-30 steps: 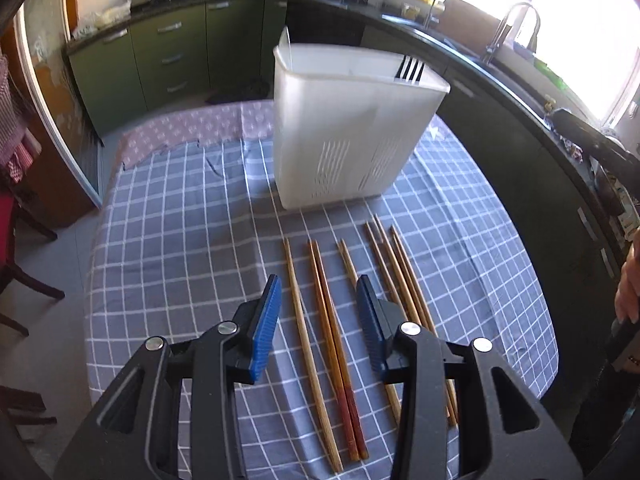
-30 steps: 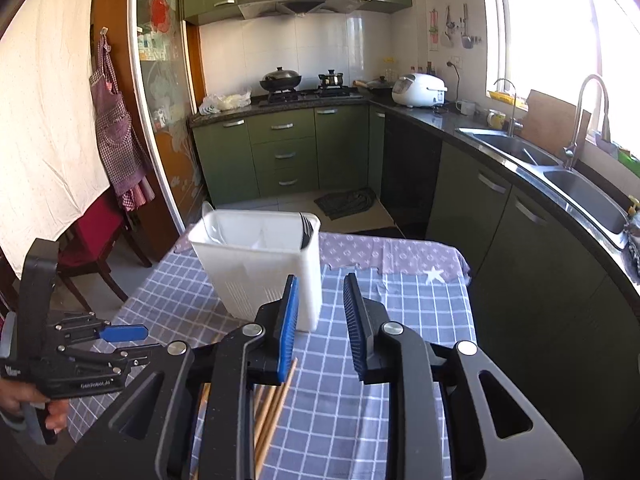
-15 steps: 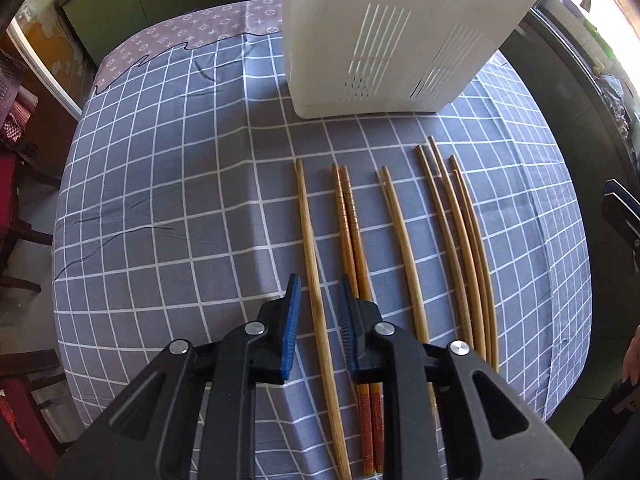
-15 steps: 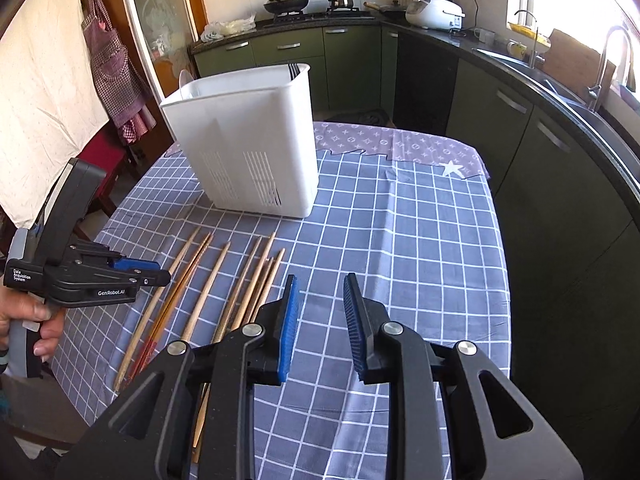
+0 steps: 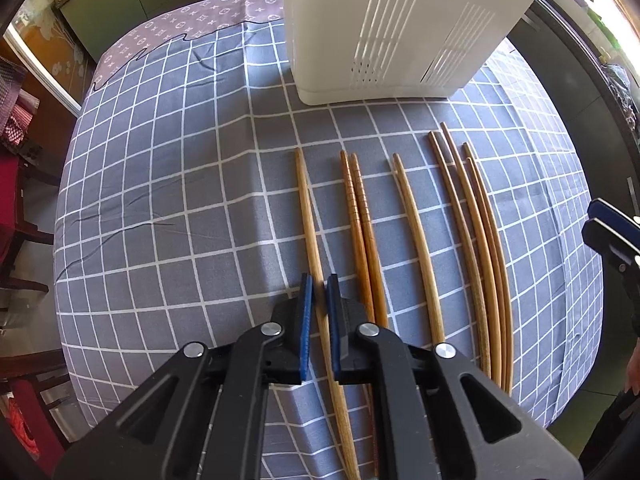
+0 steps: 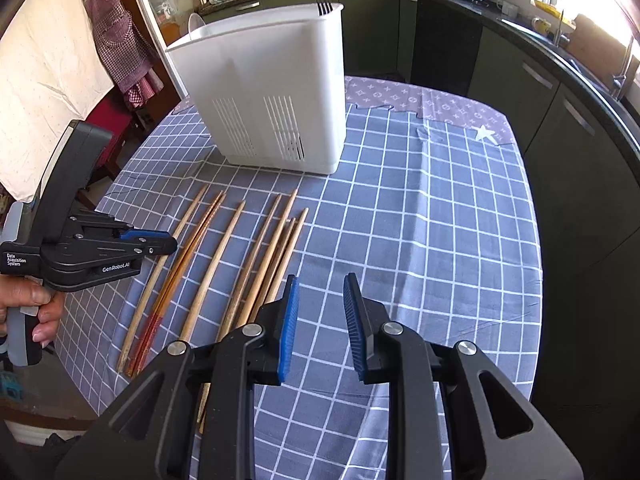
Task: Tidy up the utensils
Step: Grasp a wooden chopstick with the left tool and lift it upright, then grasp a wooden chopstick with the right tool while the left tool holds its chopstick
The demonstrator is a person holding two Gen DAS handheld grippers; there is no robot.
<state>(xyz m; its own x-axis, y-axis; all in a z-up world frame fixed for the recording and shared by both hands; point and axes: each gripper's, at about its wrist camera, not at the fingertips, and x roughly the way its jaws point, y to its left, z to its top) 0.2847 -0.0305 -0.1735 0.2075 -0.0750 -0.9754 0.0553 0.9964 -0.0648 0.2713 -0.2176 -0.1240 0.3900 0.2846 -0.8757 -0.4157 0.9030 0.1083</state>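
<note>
Several wooden chopsticks (image 5: 420,236) lie side by side on the blue checked tablecloth (image 5: 160,200), in front of a white slotted utensil holder (image 5: 396,28). My left gripper (image 5: 319,280) is low over the leftmost chopstick (image 5: 308,208), its blue pads nearly closed around it with the stick between them. In the right wrist view the left gripper (image 6: 168,245) hovers at the left end of the row of chopsticks (image 6: 224,256). My right gripper (image 6: 320,280) is open and empty, above the cloth just right of the chopsticks. The holder (image 6: 272,92) stands behind.
The round table edge (image 6: 536,280) drops off at the right toward dark green kitchen cabinets (image 6: 520,80). A red chair (image 5: 12,200) stands left of the table. A fork's tines (image 6: 325,8) stick out of the holder's far corner.
My left gripper has dropped toward the table and narrowed its jaws around the leftmost chopstick. My right gripper has tipped downward and come closer to the chopsticks, staying open.
</note>
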